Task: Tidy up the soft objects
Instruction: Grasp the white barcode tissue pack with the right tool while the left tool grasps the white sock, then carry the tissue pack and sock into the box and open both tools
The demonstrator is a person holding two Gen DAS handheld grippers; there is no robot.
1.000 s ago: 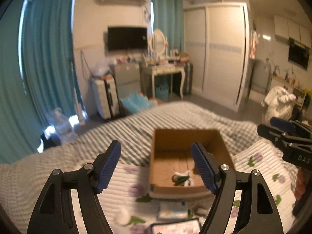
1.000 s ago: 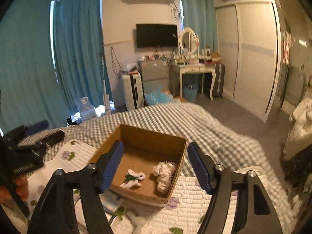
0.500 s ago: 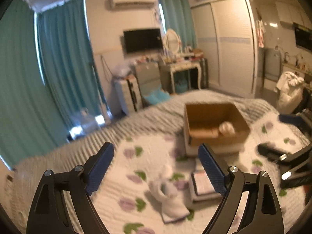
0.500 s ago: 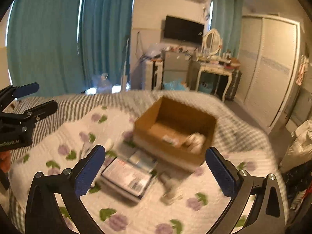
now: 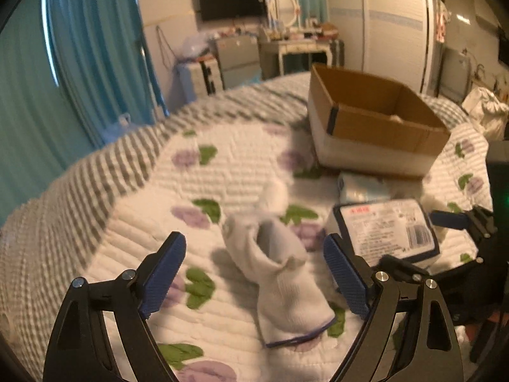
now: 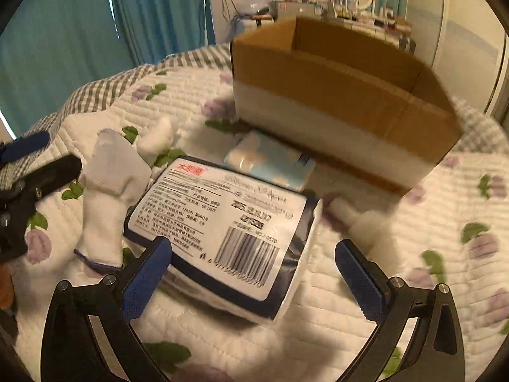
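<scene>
Both jaws stand wide apart, the left gripper (image 5: 254, 273) straddling one white sock (image 5: 280, 273) on the floral quilt (image 5: 222, 172), the right gripper (image 6: 253, 273) over one barcoded tissue pack (image 6: 222, 222) with Chinese print. One cardboard box (image 6: 334, 95) sits behind, contents unclear; one small blue-white packet (image 6: 270, 162) lies between.

Both tongs, left (image 5: 254, 273) and right (image 6: 253, 281), have black frames, silver screws and ribbed blue pads.
</scene>
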